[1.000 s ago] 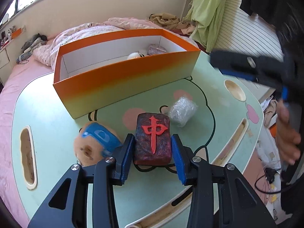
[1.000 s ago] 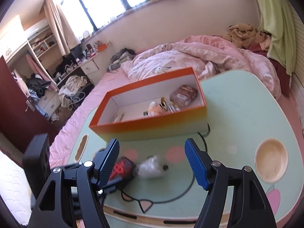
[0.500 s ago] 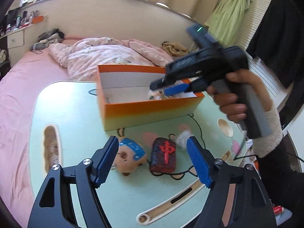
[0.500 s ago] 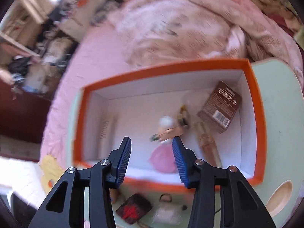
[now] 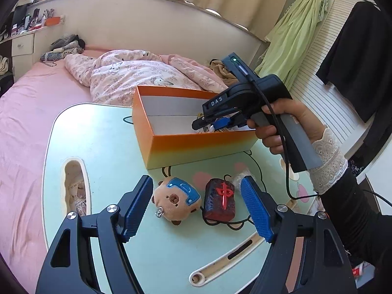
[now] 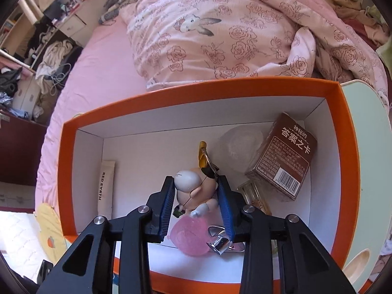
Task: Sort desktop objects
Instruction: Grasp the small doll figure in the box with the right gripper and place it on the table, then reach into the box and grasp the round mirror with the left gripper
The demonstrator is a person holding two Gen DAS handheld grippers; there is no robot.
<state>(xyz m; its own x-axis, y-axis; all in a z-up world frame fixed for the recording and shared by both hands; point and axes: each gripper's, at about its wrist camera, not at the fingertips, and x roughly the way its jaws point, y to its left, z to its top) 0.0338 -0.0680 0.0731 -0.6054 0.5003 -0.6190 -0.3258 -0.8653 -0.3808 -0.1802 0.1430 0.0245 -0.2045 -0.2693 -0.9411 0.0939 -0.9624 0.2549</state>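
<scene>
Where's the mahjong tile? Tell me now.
The mahjong tile lies on the table in the left wrist view, right of the plush bear and in front of the orange box.

Left gripper (image 5: 196, 208) jaws wide, empty; right gripper (image 6: 196, 201) pitched steeply down (jaws just been closing, narrow gap).

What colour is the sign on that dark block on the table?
Red. The sign sits on the dark block, clearest in the left wrist view.

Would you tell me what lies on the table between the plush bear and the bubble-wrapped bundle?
The red mahjong-tile block lies between the plush bear and the bubble-wrapped bundle, seen in the left wrist view.
</scene>
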